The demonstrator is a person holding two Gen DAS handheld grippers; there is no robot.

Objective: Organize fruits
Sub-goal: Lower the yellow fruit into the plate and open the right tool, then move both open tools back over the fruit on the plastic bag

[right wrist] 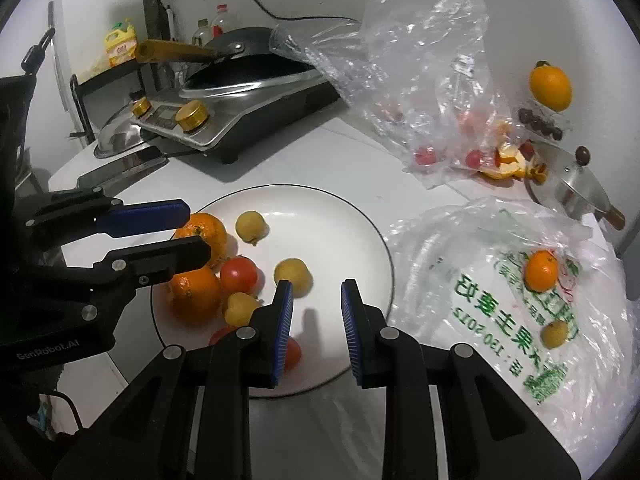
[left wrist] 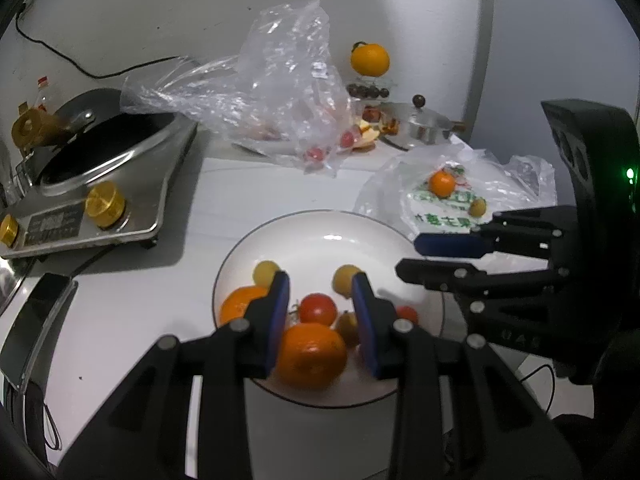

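Orange (left wrist: 311, 356), round, between fingers (left wrist: 280, 312)

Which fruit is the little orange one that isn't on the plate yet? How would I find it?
Start at the big white plate heaped with fruit, then look to the crinkly plastic bag with green writing lying beside it. The small orange rests on top of that bag. Its only neighbour there is a smaller yellow fruit, so the one that is round and bright orange is yours.

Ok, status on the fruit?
Left gripper slightly open, right gripper shut, both empty over plate. One orange and a yellow fruit on printed bag. Nothing blocking.
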